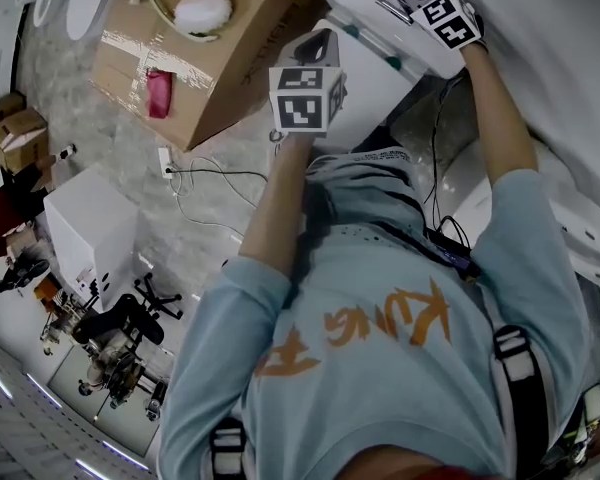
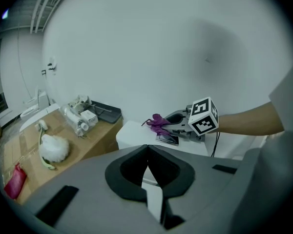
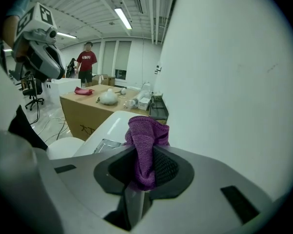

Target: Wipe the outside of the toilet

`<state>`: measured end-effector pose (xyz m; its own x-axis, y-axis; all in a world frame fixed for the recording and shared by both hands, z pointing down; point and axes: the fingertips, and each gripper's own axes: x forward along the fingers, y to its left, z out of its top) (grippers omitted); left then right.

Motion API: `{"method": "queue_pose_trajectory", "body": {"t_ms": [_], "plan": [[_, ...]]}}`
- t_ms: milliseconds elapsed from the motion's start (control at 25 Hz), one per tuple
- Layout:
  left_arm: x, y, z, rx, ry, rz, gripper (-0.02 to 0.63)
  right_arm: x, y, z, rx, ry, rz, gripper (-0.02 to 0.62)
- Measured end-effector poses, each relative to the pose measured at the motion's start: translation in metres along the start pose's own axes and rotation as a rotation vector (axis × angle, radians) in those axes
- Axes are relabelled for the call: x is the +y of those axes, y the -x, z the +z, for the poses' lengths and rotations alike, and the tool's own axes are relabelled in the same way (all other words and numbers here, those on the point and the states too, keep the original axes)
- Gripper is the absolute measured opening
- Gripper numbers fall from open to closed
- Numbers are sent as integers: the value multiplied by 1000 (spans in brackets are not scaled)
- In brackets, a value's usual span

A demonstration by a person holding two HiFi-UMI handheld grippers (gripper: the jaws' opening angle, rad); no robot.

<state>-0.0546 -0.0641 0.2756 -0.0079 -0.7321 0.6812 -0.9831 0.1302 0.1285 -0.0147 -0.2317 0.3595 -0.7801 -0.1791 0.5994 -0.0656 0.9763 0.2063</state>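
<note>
We have the right tool point(image 3: 142, 172) clenched on the cloth point(image 3: 146, 135). The purple wad is bunched up above its jaws, so fabric rather than plastic would meet the porcelain. The left tool point(image 2: 147, 165) is clenched on nothing, its jaws together. It is held back on the bowl side, and we judge this leaves the wiping arm room.

Just beyond, the cloth sits over the tank top of the toilet point(image 3: 105, 126), close to the wall point(image 3: 224, 82). We cannot tell whether it touches the top. We read that as a wipe meant to begin high and work down.

Farther off, a box point(image 3: 83, 112) with a duster point(image 3: 107, 97) on it stands apart from the toilet.
</note>
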Motion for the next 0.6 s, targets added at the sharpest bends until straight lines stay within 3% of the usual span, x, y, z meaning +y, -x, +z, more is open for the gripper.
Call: {"method": "queue_pose_trajectory", "body": {"t_ms": [600], "plan": [[-13, -4, -1, 16, -15, -37, 25, -2, 40, -23, 22, -17, -87, 83]]}}
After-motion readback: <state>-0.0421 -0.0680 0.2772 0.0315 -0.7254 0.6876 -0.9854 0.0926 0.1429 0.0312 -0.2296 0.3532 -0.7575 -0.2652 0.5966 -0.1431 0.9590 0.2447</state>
